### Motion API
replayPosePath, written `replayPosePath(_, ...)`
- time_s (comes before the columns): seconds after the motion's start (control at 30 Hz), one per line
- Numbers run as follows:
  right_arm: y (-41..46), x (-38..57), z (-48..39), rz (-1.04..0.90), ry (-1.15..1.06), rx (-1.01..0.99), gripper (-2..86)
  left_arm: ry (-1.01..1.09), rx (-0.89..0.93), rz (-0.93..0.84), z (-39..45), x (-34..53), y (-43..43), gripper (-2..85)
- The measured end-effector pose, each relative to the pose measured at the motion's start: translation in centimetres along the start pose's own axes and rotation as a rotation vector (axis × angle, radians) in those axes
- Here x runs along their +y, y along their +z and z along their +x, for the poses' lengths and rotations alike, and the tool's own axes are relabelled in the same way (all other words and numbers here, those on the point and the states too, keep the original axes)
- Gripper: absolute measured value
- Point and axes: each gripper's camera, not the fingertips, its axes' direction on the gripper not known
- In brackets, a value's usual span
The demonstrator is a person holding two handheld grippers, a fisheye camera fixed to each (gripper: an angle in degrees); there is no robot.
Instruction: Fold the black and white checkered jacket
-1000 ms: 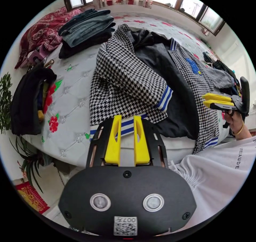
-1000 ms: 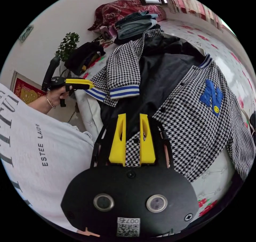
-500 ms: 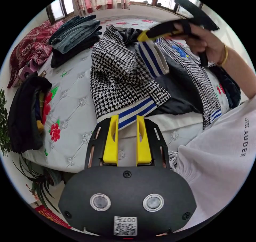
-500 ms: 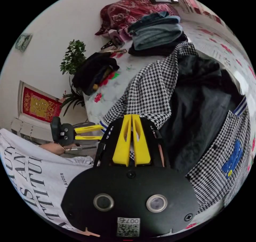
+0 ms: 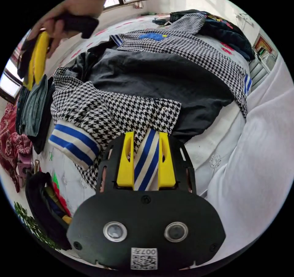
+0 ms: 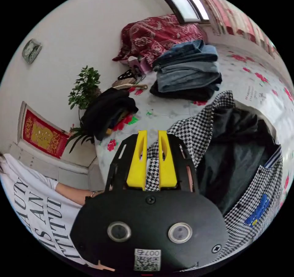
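The black and white checkered jacket (image 5: 128, 112) with its black lining (image 5: 159, 78) lies spread open on the white quilted bed with red flowers (image 5: 211, 154), filling the left gripper view from 9 to 2 o'clock. In that view the left gripper (image 5: 146, 142) has its yellow jaws set apart on either side of the jacket's blue and white striped hem band (image 5: 147, 160), which runs between them; whether they press on it I cannot tell. A striped sleeve cuff (image 5: 73, 142) lies at 9 o'clock of the jaws. The right gripper (image 5: 36, 60) appears at 10 o'clock, held in a hand (image 5: 64, 20).

In the right gripper view the right gripper (image 6: 150, 142) stands with its jaws apart, checkered cloth showing in the gap. A blue letter patch (image 6: 256, 209) sits at 4 o'clock. A stack of folded blue jeans (image 6: 186, 69) lies at 1 o'clock, a green potted plant (image 6: 84, 89) at 10 o'clock.
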Motion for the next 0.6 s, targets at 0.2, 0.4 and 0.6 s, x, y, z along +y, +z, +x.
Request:
replayPosePath(0.2, 0.1, -1.3, 15.4, -0.036, 0.381, -0.007, 5.4, -0.177, 0.245, 0.089, -7.4, 2.1, -1.4, 3.6)
replayPosePath(0.4, 5.1, -5.4, 16.9, -0.19, 0.331, 0.029, 2.5, -0.374, 0.418, 0.316, -14.3, 7.1, -7.5, 2.0)
replayPosePath(0.6, -4.6, -6.4, 13.5, -0.012, 0.183, 0.053, 0.4, -0.239, 0.492, 0.587, -14.4, 7.5, -18.5, 2.2)
